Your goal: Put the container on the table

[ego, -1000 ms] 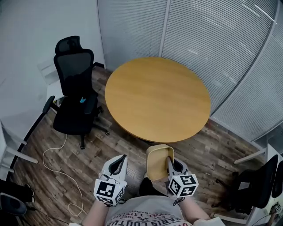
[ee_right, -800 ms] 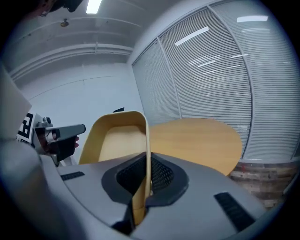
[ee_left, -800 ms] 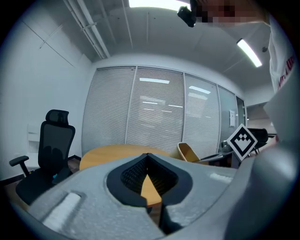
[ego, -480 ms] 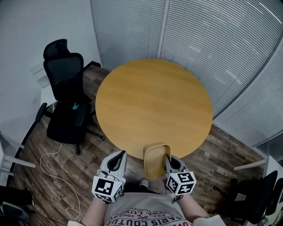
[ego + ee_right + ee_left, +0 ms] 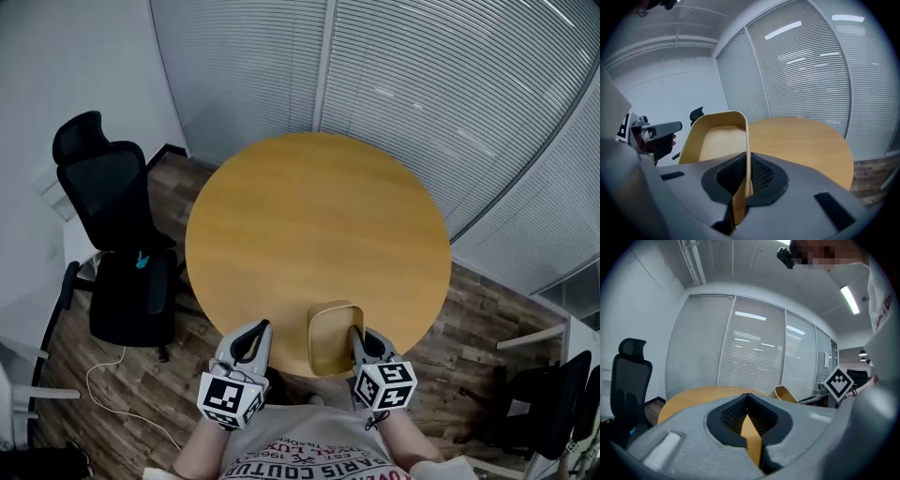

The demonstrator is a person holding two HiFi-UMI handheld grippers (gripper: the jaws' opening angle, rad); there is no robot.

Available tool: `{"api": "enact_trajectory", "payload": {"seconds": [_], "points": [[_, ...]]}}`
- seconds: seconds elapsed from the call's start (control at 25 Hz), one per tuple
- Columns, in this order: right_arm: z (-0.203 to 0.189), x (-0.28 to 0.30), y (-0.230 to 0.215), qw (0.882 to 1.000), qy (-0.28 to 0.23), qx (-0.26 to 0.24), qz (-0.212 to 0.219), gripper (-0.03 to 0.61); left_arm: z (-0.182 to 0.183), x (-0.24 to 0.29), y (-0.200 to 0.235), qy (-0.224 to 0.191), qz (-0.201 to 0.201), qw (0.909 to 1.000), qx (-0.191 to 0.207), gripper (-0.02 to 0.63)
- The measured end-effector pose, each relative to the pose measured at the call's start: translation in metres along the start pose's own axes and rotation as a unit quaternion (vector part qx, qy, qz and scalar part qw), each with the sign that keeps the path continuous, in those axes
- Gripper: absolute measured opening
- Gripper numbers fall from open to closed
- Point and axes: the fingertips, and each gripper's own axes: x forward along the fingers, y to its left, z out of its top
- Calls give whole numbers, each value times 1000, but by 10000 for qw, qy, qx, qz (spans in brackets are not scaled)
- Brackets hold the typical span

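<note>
The tan open-topped container hangs over the near edge of the round wooden table. My right gripper is shut on its right wall. In the right gripper view that thin wall runs straight between the jaws of the right gripper, and the table lies beyond. My left gripper is shut with nothing in it, a little left of the container and level with the table's edge. The left gripper looks across the table, with the container at the right.
A black office chair stands left of the table on the wood-pattern floor. Another dark chair is at the lower right. Glass walls with blinds curve behind the table. A white cable lies on the floor at the left.
Both grippers and the container have moved forward to the table. The container was over the floor short of the edge and now overlaps the table's near rim.
</note>
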Motion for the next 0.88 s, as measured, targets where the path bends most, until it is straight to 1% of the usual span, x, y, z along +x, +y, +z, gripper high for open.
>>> {"api": "enact_trajectory", "payload": {"seconds": [0.12, 0.36, 0.56, 0.72, 0.88], "points": [[11, 29, 1, 9997, 41, 148, -206, 11, 9, 26, 27, 28, -299, 9995, 82, -2], [19, 95, 4, 9979, 192, 293, -542, 11, 7, 70, 85, 179, -663, 9976, 51, -2], [4, 145, 10, 9953, 492, 464, -696, 11, -7, 93, 120, 332, -861, 9957, -25, -2], [-13, 180, -3, 9914, 783, 565, -881, 11, -15, 113, 133, 392, -1009, 9941, -19, -2], [-33, 204, -17, 9851, 1170, 715, -1036, 11, -26, 125, 143, 532, -1032, 9932, -95, -2]]}}
